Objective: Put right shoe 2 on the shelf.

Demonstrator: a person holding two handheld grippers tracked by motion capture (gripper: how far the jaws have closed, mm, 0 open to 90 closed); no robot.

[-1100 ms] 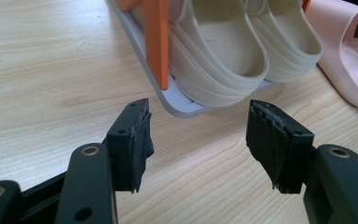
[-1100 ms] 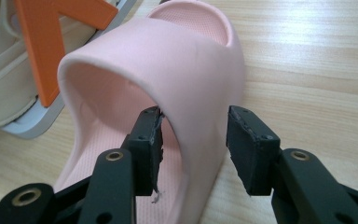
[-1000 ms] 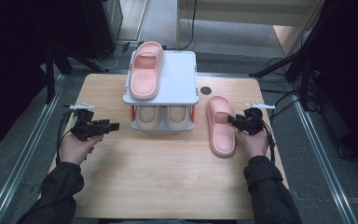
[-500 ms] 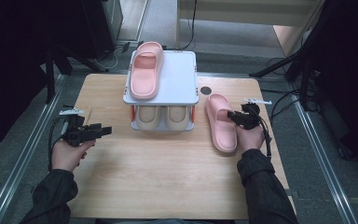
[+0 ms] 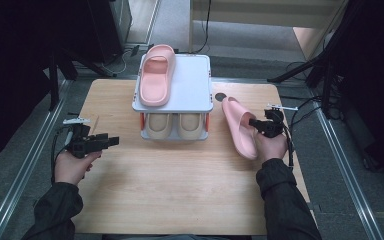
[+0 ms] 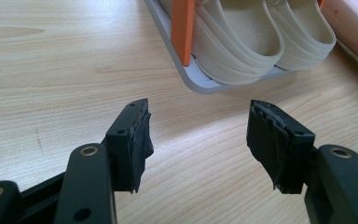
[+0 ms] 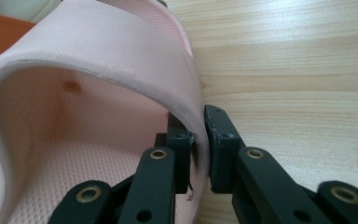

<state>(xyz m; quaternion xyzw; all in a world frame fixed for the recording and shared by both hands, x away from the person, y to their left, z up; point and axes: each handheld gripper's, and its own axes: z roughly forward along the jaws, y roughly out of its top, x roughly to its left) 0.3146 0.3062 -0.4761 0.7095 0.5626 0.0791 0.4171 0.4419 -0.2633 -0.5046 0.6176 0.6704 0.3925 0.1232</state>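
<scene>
A pink slipper point(image 5: 237, 127) lies on the wooden table right of the shoe rack. My right gripper point(image 5: 256, 124) reaches in from its right side. In the right gripper view the jaws have just been closing, and the gripper point(image 7: 198, 135) is now shut on the side of the slipper's strap point(image 7: 98, 60), one pad inside and one outside. The matching pink slipper point(image 5: 156, 82) rests on the rack's grey top shelf point(image 5: 192, 85). At the table's left my left gripper point(image 5: 111, 141) is open and holds nothing. It point(image 6: 198, 140) points at the rack's lower shelf.
Two beige slippers point(image 5: 175, 125) fill the rack's lower shelf between orange posts point(image 6: 182, 28). A small black round hole point(image 5: 220, 96) sits in the table behind the pink slipper. Bare wood point(image 5: 180, 190) stretches across the table's front half.
The right gripper's jaws have closed onto the strap of the pink slipper on the table. The left hand has drifted slightly left and back; the rack and its slippers have not moved.
</scene>
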